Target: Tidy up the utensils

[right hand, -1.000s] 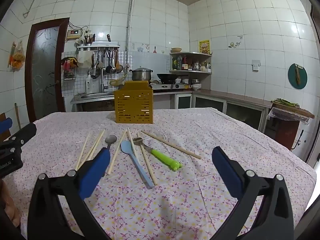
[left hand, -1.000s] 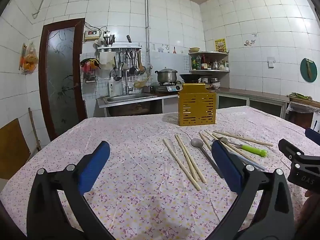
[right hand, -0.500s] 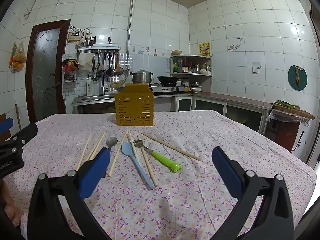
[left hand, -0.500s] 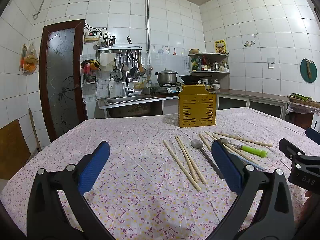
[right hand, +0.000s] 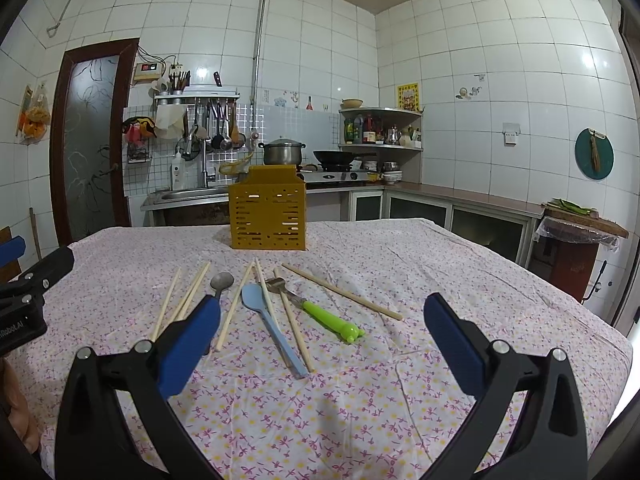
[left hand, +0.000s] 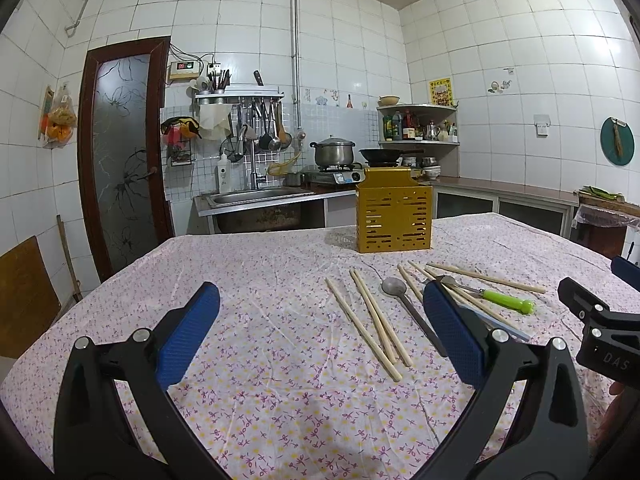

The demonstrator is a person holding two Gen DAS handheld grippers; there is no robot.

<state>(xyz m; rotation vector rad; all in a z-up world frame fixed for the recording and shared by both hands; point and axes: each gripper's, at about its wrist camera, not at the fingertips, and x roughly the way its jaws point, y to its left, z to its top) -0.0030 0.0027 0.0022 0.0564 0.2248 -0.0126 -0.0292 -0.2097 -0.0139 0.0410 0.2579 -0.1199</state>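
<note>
A yellow slotted utensil holder [left hand: 394, 218] [right hand: 267, 214] stands upright at the far middle of the table. In front of it lie several wooden chopsticks [left hand: 366, 322] [right hand: 343, 291], a metal spoon [left hand: 396, 289] [right hand: 222, 282], a light blue spoon [right hand: 269, 322] and a green-handled fork [left hand: 506, 301] [right hand: 330, 320]. My left gripper [left hand: 320, 328] hovers open near the table's front, left of the utensils. My right gripper [right hand: 322, 332] hovers open just short of the utensils, with nothing between its fingers. Each gripper shows at the edge of the other's view.
The table [left hand: 260, 272] wears a floral cloth. Behind it are a sink counter [left hand: 256, 196], a stove with a pot [left hand: 333, 152] and a wok, a corner shelf [right hand: 380, 128], and a dark door [left hand: 120, 152] at the left. A counter [right hand: 480, 200] runs along the right wall.
Both views have shifted only slightly; the grippers stay open and the utensils lie where they were.
</note>
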